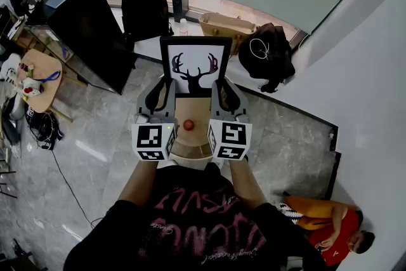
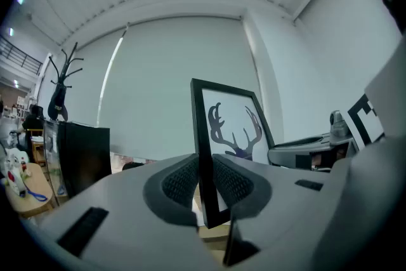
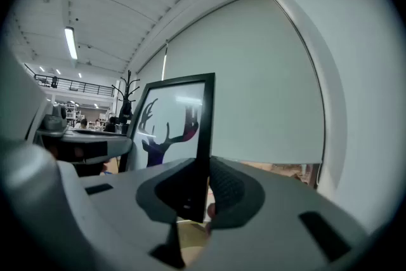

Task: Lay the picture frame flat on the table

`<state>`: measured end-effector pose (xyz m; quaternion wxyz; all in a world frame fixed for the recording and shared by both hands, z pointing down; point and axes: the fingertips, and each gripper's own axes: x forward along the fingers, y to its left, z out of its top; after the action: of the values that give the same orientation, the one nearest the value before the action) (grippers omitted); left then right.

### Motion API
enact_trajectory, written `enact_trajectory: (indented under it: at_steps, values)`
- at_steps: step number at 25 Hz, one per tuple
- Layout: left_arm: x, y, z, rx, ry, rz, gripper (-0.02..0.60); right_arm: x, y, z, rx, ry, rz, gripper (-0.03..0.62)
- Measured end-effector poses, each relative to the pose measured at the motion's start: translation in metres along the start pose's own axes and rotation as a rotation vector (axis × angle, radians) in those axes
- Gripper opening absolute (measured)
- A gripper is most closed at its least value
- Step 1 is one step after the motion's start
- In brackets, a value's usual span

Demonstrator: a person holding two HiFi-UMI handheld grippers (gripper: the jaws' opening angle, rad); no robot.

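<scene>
Both side edges of the picture frame gripped.
We clamp the left gripper on its left edge and the right gripper on its right edge; it is upright over the table, at the far side.

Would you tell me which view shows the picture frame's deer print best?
The head view: the picture frame faces it, print whole. The two gripper views show it obliquely from its side edges, print foreshortened.

One picture frame. Two grippers: the left gripper and the right gripper. One red ball. Two round tables: the near table and the left table. Two black bags: the far bag and the right bag. One black screen.
</scene>
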<state>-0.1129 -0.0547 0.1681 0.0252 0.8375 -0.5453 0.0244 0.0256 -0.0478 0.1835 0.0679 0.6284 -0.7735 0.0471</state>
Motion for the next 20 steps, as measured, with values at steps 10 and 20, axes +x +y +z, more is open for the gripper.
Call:
enact_trajectory:
  at_steps: [10,20]
  values:
    - [0.0016,-0.0033,0.0027,-0.019,-0.004,-0.001,0.072,0.0002,-0.0037,0.0032,-0.002,-0.002,0.002,0.078]
    - [0.0041,-0.0026,0.0006,-0.020,0.000,0.004,0.072,0.0018,-0.0033,-0.0004,-0.003,0.004,0.011,0.078]
